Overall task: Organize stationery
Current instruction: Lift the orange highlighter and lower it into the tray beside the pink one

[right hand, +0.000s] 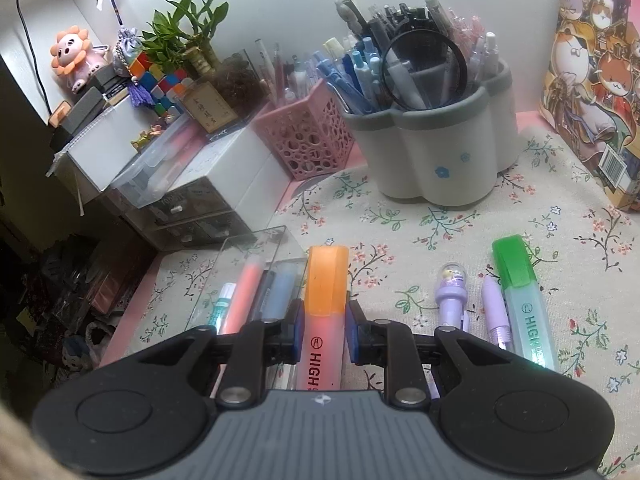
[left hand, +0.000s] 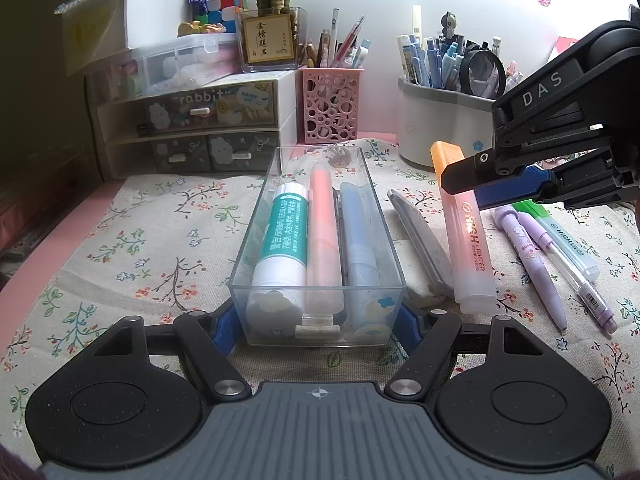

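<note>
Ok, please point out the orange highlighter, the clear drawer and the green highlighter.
orange highlighter (right hand: pixel 326 280): right wrist view, on its orange cap.
clear drawer (left hand: pixel 316 300): left wrist view, on its near front wall.
green highlighter (right hand: pixel 514 260): right wrist view, on its green cap.

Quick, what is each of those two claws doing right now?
Left gripper: closed on the clear plastic drawer, holding it by its near end.
Right gripper: closed on the orange highlighter.
</note>
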{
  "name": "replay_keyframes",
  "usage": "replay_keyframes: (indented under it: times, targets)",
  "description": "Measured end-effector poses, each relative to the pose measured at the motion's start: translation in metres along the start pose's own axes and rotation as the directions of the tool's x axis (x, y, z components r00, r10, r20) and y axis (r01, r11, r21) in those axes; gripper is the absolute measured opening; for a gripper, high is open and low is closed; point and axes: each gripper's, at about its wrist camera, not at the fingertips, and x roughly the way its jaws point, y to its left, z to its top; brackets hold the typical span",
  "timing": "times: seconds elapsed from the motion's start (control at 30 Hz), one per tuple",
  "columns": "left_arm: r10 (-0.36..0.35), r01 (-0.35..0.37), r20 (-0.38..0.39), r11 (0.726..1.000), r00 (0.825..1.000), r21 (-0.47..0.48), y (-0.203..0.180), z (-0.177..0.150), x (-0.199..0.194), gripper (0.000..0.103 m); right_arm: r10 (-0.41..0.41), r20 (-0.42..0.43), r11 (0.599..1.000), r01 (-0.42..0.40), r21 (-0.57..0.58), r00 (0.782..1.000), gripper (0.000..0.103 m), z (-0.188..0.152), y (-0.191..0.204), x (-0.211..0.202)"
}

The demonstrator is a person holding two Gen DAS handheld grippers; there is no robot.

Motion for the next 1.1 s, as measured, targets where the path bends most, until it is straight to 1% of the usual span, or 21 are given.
replay_keyframes:
  times: [0.3, 0.5, 0.73, 0.83, 0.97, 1.1]
  targets:
    - [0.0, 0.0, 0.0, 1.0, 1.0, 0.0, 0.0, 0.0, 0.0, 0.073, 0.025, 0.035, 1.0, -0.025, -0.006, 0.999, 0.018, 0.003, 0.003, -0.008]
    - [0.0, 0.0, 0.0, 1.0, 1.0, 0.0, 0.0, 0.0, 0.0, 0.073, 0.069, 0.071, 0.997, -0.067, -0.03, 0.995, 0.017, 0.003, 0.01, -0.014]
    - [0.0, 0.0, 0.0, 1.0, 1.0, 0.0, 0.0, 0.0, 0.0, 0.073, 0.098, 0.114, 0.995, -0.093, -0.046, 0.989, 0.016, 0.008, 0.014, -0.024]
    - [0.0, 0.0, 0.0, 1.0, 1.0, 0.001, 0.0, 0.0, 0.0, 0.073, 0.086, 0.117, 0.995, -0.079, -0.065, 0.989, 0.015, 0.008, 0.017, -0.023]
    - [0.0, 0.0, 0.0, 1.0, 1.0, 0.0, 0.0, 0.0, 0.0, 0.073, 0.092, 0.113, 0.995, -0.087, -0.054, 0.989, 0.015, 0.004, 0.016, -0.022]
    - [0.0, 0.0, 0.0, 1.0, 1.0, 0.001, 0.0, 0.0, 0.0, 0.073, 0.096, 0.13, 0.994, -0.089, -0.058, 0.987, 0.015, 0.004, 0.016, -0.028]
